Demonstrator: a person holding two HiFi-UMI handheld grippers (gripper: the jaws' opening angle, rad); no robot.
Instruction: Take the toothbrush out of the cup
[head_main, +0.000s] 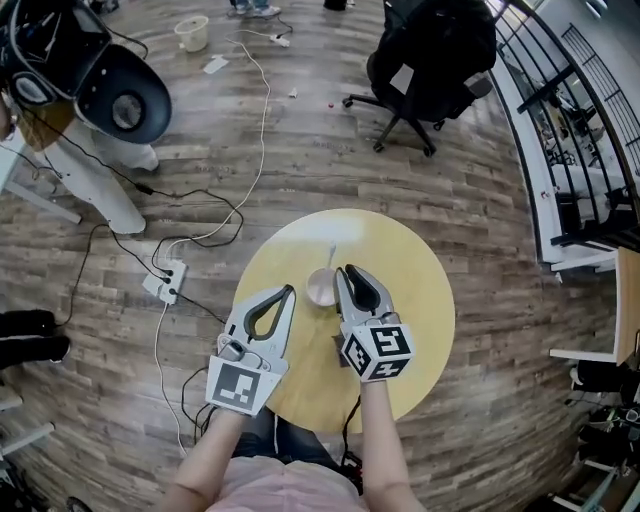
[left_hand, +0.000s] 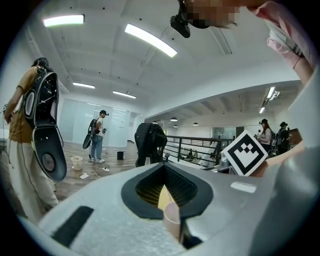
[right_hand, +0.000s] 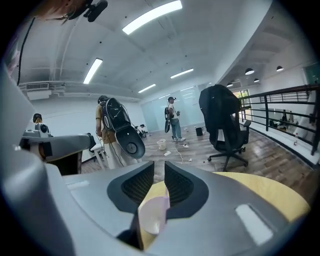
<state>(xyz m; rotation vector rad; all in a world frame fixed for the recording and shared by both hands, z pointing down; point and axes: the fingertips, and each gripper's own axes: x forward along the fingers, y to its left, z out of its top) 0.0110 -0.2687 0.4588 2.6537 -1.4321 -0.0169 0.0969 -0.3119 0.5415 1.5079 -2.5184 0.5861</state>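
Currently, a small pale pink cup (head_main: 320, 288) is sitting near the middle of the round yellow table (head_main: 425, 300), and a thin white toothbrush (head_main: 333, 256) is standing in it, its handle pointing toward the far edge. The left gripper (head_main: 290, 291) is hovering just left of the cup, its fingertips meeting with nothing clamped between them. The right gripper (head_main: 342, 270) is hanging just beside the cup's right rim, its jaws standing slightly apart and gripping nothing; whether it is touching the cup cannot be told. Beyond the table, a black office chair (head_main: 430, 60) is standing on the wood-plank floor (head_main: 330, 150).
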